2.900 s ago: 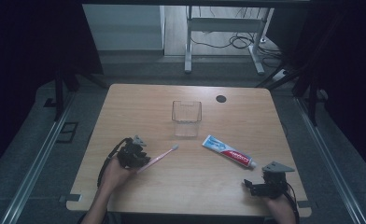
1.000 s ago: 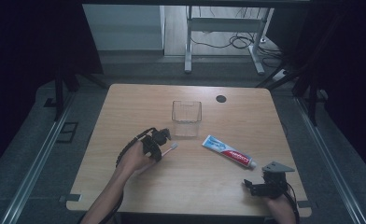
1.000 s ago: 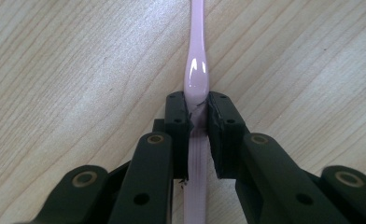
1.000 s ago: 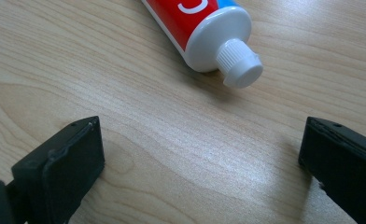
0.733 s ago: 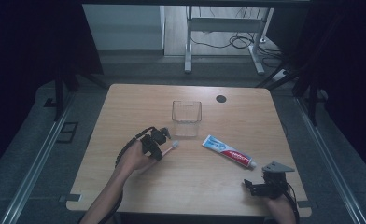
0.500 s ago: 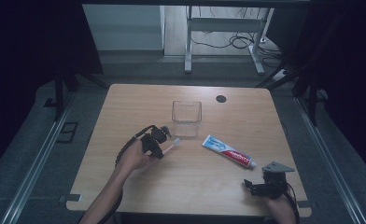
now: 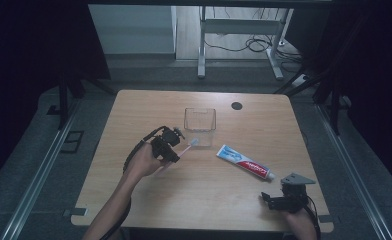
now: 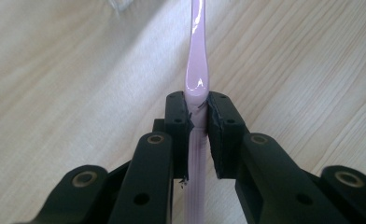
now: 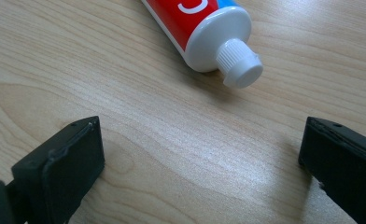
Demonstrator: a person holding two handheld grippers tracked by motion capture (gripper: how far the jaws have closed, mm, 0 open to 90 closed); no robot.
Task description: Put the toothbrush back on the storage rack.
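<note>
between the left tool (image 8: pixel 197 135) pads sits a clamped pink toothbrush (image 8: pixel 196 70) (head cut off), right tool (image 9: pixel 200 163) gaping.

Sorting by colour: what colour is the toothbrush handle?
Pale lilac-pink toothbrush handle, clearest in the left gripper view.

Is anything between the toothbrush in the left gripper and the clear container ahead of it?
Nothing visible. The left gripper holds the toothbrush, its head beside the clear container; the toothpaste tube lies off to the side.
</note>
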